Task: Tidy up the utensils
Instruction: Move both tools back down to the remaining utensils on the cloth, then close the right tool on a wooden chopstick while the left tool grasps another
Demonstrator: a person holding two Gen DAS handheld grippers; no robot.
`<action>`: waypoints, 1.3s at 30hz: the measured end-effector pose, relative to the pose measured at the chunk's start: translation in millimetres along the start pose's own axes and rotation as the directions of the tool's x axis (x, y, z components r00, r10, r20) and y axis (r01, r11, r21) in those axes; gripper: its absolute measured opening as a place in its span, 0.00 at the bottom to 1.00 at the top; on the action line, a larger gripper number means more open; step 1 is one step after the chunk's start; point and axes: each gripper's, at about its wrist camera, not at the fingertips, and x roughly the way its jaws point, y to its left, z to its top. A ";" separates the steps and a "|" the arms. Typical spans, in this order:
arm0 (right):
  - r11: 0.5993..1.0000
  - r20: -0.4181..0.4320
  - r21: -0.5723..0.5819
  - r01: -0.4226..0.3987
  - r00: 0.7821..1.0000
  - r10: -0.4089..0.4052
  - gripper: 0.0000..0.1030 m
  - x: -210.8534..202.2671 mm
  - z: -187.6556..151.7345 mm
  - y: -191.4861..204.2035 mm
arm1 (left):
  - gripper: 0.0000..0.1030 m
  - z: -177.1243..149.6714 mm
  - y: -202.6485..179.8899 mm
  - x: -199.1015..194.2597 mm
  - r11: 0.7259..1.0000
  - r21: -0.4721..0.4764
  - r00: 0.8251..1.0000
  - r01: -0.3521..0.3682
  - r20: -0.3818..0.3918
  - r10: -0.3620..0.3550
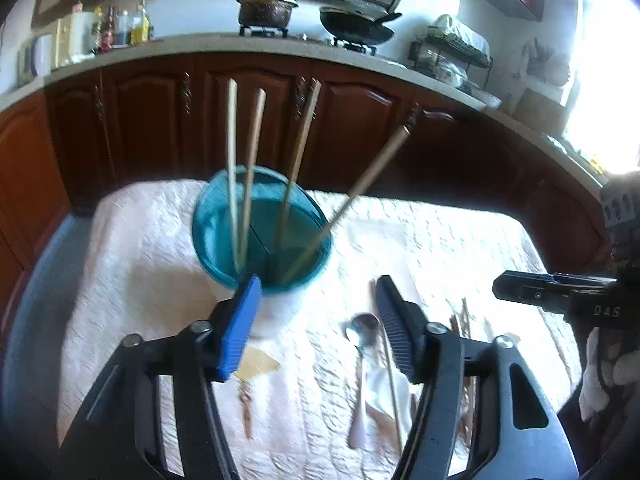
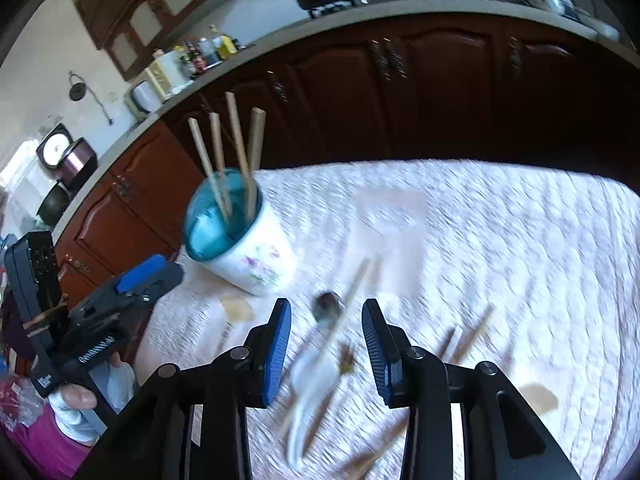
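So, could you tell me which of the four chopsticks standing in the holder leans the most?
The rightmost chopstick in the left wrist view: it tilts far right over the holder's rim, while the other three stand nearly upright.

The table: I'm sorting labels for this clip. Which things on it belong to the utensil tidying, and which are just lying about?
Belong to the job:
utensil holder with teal rim
four chopsticks standing in it
spoon on the cloth
loose chopsticks on the cloth
left claw, open
right claw, open

Just lying about:
white tablecloth
brown paper scrap
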 end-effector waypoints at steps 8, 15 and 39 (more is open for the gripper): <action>0.995 -0.050 0.091 0.051 0.998 -0.046 0.34 0.5 -35.9 -52.2 | 0.61 -29.1 -17.1 19.7 0.999 0.021 0.992 0.045 -0.115 -0.042; 0.980 -0.083 0.169 0.106 0.992 -0.093 0.33 14.1 -50.3 -93.2 | 0.61 -37.2 -38.7 35.8 0.995 0.053 0.983 0.082 -0.169 -0.072; 0.948 -0.107 0.306 0.091 0.992 -0.061 0.10 70.9 -41.0 -158.1 | 0.61 -14.2 -94.3 131.1 0.983 0.184 0.956 -0.019 -0.286 0.072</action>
